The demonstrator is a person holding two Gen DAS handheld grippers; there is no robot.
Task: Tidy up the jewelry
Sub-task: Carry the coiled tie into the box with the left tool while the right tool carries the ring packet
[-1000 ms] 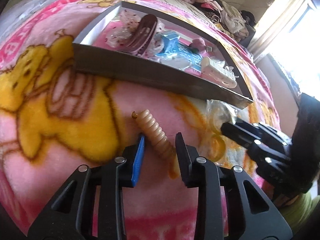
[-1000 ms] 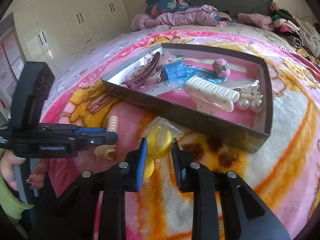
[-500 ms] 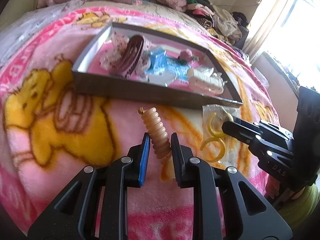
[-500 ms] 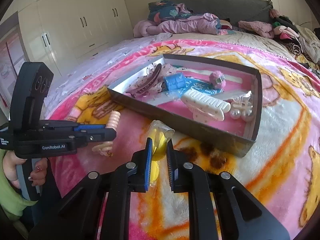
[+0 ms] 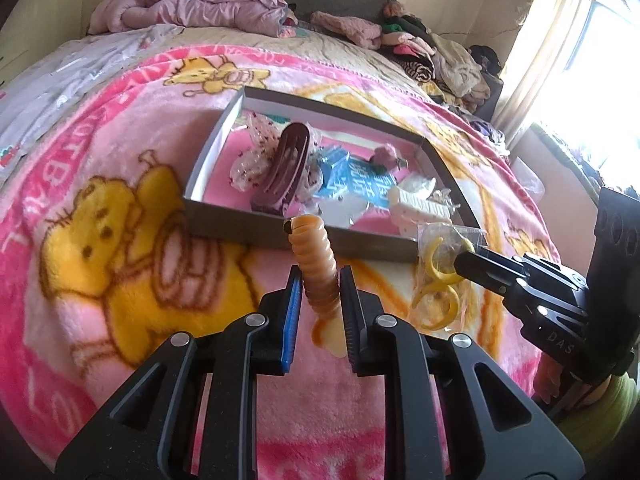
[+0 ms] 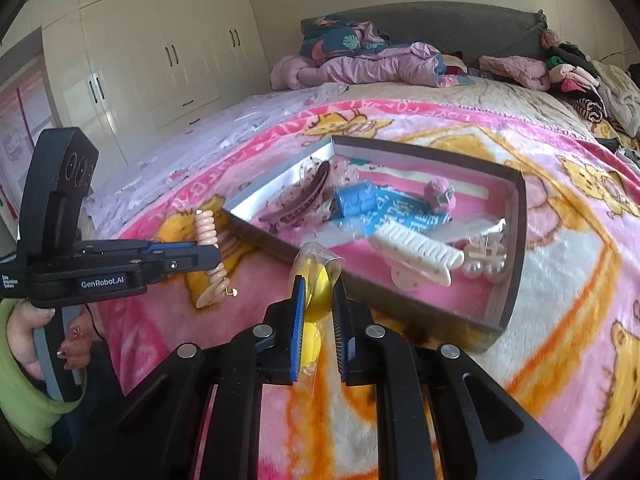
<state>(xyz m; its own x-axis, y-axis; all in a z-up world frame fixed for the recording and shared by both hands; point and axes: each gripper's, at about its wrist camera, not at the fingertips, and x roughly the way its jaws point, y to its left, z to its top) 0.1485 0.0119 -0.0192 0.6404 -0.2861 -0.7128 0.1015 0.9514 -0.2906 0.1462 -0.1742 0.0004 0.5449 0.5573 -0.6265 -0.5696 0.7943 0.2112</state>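
Observation:
My left gripper (image 5: 319, 280) is shut on a peach spiral hair tie (image 5: 314, 256) and holds it above the blanket, just short of the grey tray (image 5: 224, 224). It also shows in the right wrist view (image 6: 208, 236). My right gripper (image 6: 318, 288) is shut on a clear bag with yellow hoop earrings (image 6: 318, 280), lifted near the tray's front wall (image 6: 384, 300). The bag also shows in the left wrist view (image 5: 436, 272). The tray holds a brown hair clip (image 5: 286, 168), blue packets (image 5: 356, 182), a white claw clip (image 6: 416, 254), pearls and a pink pompom.
A pink cartoon-bear blanket (image 5: 120, 240) covers the bed. Piled clothes (image 6: 368, 64) lie at the headboard and along the right side. White wardrobes (image 6: 160, 56) stand to the left. A bright window (image 5: 600, 60) is on the right.
Both grippers closed on their items and lifted them off the blanket: the left with the spiral hair tie, the right with the earring bag. Both have risen and pulled back.

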